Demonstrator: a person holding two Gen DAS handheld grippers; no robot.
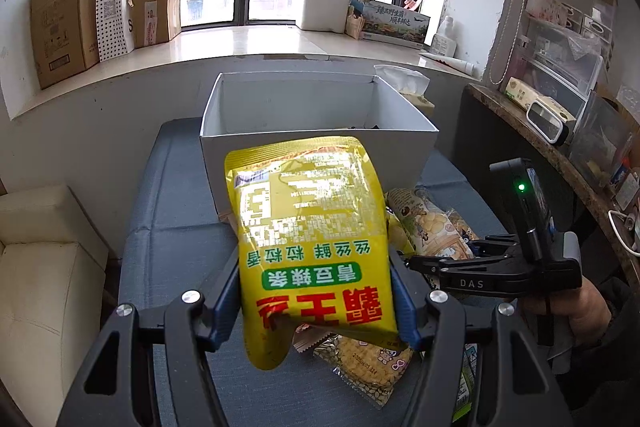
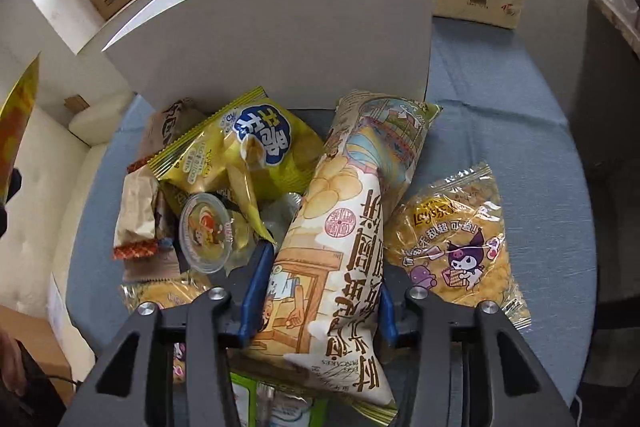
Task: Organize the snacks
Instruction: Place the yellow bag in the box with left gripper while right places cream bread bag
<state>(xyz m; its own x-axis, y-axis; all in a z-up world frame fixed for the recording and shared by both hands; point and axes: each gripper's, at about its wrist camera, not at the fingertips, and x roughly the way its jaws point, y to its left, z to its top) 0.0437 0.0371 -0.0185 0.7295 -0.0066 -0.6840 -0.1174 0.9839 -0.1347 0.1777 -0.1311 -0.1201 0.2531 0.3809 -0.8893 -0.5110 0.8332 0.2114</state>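
The left tongs (image 1: 316, 291) are clamped on the lower part of a yellow snack bag (image 1: 310, 235), holding it upright in the air in front of the white box (image 1: 256, 99), which stands open at the far edge of the blue table (image 1: 168, 227). The right tongs (image 2: 316, 301) have their blue pads pressed against both sides of a long cream-coloured chip bag (image 2: 340, 235), which lies on the table in front of the box. Left of it is a heap with a yellow-green chip bag (image 2: 248, 151) and a small jelly cup (image 2: 206, 231); to its right lies a clear packet of yellow biscuits (image 2: 456, 239).
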